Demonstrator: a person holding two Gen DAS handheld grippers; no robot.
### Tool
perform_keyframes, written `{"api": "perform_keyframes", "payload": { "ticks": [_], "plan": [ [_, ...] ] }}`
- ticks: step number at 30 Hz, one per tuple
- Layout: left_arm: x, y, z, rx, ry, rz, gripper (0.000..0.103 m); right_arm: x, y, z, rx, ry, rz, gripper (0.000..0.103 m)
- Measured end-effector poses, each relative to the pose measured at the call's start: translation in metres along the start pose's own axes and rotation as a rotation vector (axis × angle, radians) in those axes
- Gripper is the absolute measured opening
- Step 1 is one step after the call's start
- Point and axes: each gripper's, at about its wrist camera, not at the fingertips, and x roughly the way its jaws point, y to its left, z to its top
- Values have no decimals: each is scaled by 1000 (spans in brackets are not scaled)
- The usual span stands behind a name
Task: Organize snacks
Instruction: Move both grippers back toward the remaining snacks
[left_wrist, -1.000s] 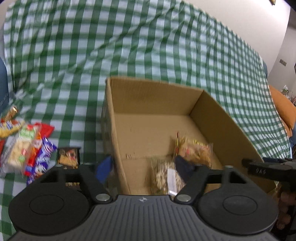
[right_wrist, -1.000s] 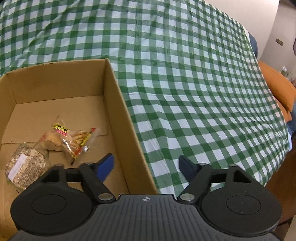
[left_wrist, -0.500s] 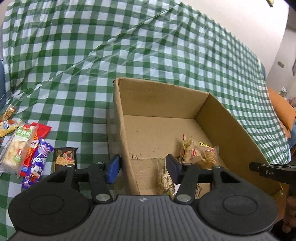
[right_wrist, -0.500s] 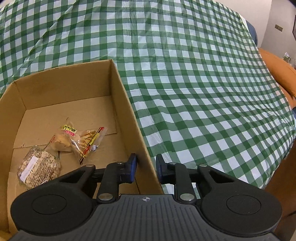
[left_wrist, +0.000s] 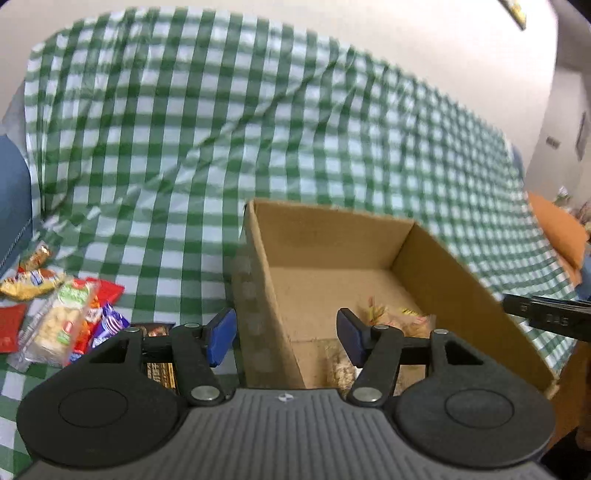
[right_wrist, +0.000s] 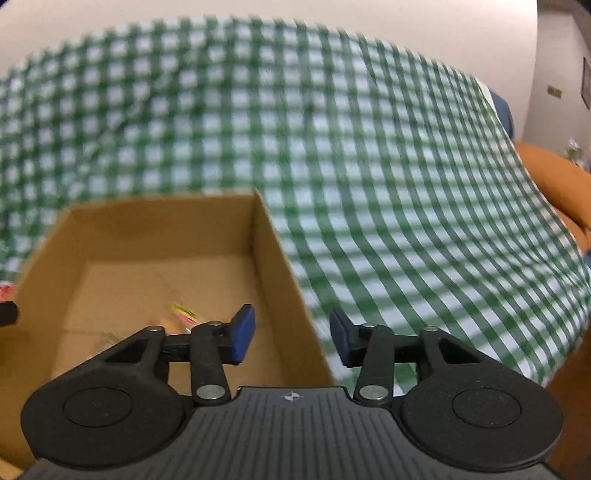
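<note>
An open cardboard box (left_wrist: 332, 236) stands on a green checked cloth (left_wrist: 184, 129); it also shows in the right wrist view (right_wrist: 155, 229). Snack packets (left_wrist: 399, 317) lie on its floor, blurred in the right wrist view (right_wrist: 181, 314). A pile of loose snack packets (left_wrist: 62, 317) lies on the cloth left of the box, with a dark packet (left_wrist: 155, 330) nearest. My left gripper (left_wrist: 286, 338) is open and empty, straddling the box's left wall. My right gripper (right_wrist: 291, 339) is open and empty, straddling the box's right wall.
The cloth drapes up over a sofa back toward a pale wall (left_wrist: 332, 29). An orange cushion (right_wrist: 554, 181) sits at the far right. A blue cushion edge (left_wrist: 11, 199) shows at the far left. The other gripper's black body (left_wrist: 546, 317) reaches in at the right.
Both grippers have pulled back and tilted up, so the box sits lower in view. The right gripper's jaws, nearly shut half a second ago, have opened; the left jaws also widened.
</note>
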Motion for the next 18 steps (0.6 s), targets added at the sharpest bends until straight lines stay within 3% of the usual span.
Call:
{"api": "perform_keyframes", "payload": {
  "ticks": [3, 5, 8, 11, 15, 18],
  "plan": [
    [-19, 1, 9, 69, 10, 9, 61, -16, 12, -3, -12, -67, 58, 55],
    [-34, 4, 19, 111, 25, 0, 48, -28, 20, -1, -11, -111, 98, 55],
    [-65, 12, 33, 175, 2, -15, 39, -53, 28, 4, 8, -221, 156, 55],
    [-92, 25, 39, 231, -9, -19, 35, -77, 40, 2, 22, -307, 214, 55],
    [-114, 51, 23, 284, -13, -8, 35, -96, 64, -6, 43, -308, 313, 55],
    [-114, 81, 5, 204, 38, 13, 35, -105, 88, -14, 34, -291, 402, 55]
  ]
}}
